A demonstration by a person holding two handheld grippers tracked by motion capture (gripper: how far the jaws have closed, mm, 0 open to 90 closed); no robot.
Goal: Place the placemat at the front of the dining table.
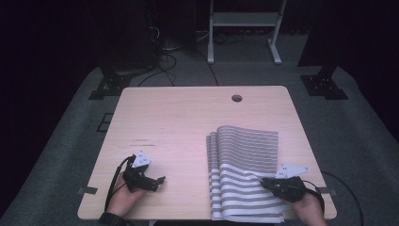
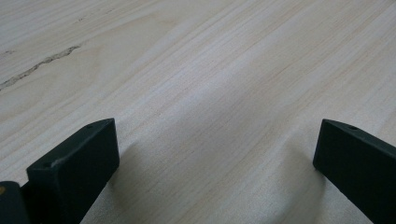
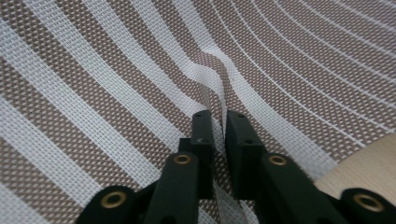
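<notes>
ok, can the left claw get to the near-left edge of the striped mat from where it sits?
Probably yes. The left claw is open over bare table, and nothing lies between it and the striped mat, whose near part the right claw pinches.

The table (image 1: 188, 127) is evenly and softly lit from above, its pale wood bright against a room that falls to near black beyond the table's far edge. In the left gripper view the two black jaws cast soft shadows on the wood just beside them, and the nearest jaw parts blur. The striped mat (image 3: 116, 79) is sharp, without glare, its stripes bowed toward the edges.
</notes>
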